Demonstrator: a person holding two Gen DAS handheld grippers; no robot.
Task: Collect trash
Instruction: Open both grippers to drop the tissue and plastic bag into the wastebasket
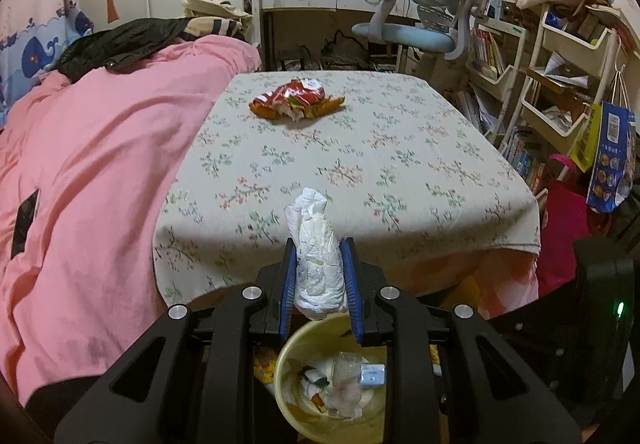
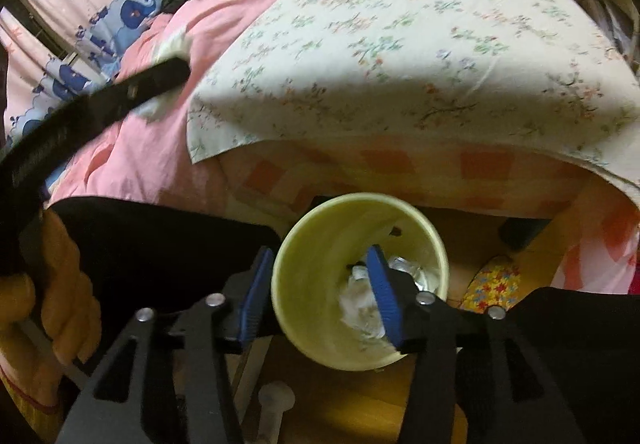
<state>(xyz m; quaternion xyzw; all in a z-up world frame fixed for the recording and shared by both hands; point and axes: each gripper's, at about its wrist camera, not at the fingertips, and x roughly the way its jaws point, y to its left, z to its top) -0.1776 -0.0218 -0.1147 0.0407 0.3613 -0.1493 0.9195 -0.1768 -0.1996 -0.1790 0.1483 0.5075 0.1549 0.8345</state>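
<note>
My left tool (image 1: 319, 276) is clamped on a crumpled white tissue wad (image 1: 316, 256), its blue pads pressing both sides, and it hangs right above the yellow trash bin (image 1: 288, 364) that stands on the floor below the near edge of the worktop (image 1: 400, 171). Inside the bin I can see white paper, clear plastic and a small blue-white packet. My right tool (image 2: 320, 292) stands with its jaws apart: one pad sits inside the bin (image 2: 312, 284), the other outside its wall on the left, so the rim lies between them without being squeezed. Nothing is gripped there. A red snack wrapper (image 1: 298, 99) lies on the floral cloth toward the far side of the worktop, well apart from both tools. A pink bedspread (image 1: 100, 163) lies just beside the worktop on the left.
</note>
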